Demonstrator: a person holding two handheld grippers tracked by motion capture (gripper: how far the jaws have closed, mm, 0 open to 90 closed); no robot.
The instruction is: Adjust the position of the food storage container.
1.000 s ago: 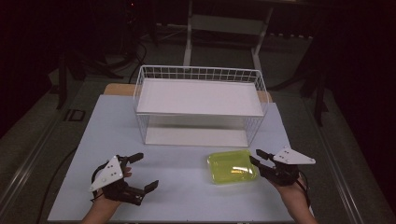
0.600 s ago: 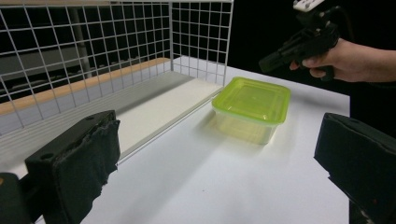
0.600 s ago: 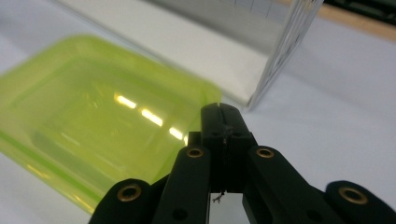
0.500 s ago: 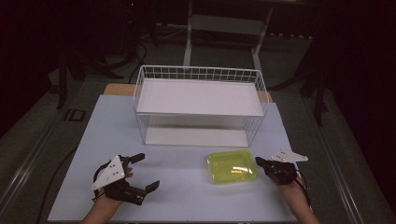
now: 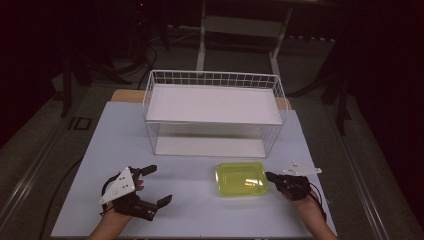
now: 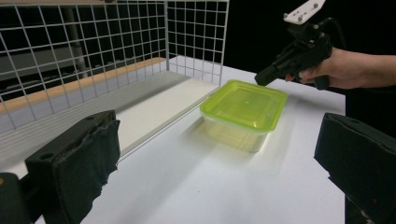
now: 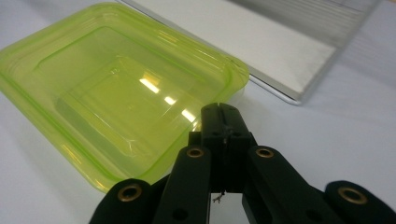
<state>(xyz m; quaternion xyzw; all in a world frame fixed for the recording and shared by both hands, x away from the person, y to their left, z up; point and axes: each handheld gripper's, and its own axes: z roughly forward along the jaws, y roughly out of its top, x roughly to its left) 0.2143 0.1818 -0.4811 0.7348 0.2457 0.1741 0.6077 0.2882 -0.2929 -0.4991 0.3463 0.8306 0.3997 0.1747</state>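
High view, read left to right with the lidded yellow-green plastic container (image 5: 241, 179) as landmark. The left gripper (image 5: 150, 186) rests on the white table (image 5: 190, 210) well to the container's left, jaws spread wide and empty. The container lies flat, just in front of the white wire basket (image 5: 214, 112), its long axis running left to right across the table. The right gripper (image 5: 270, 176) sits at the container's right short end, jaws pressed together with nothing between them, tip at or just short of the rim.

Governing relation: the container lies directly ahead of the right gripper, along its pointing line; that hand is by far the nearer one. Judged from this, any grasp would require the jaws to part first.

The right gripper view shows the joined jaw tips meeting the container's near rim, but contact cannot be confirmed. The left gripper view adds the container's side profile, a shallow tub under a raised lid, and the right gripper slightly above lid level.
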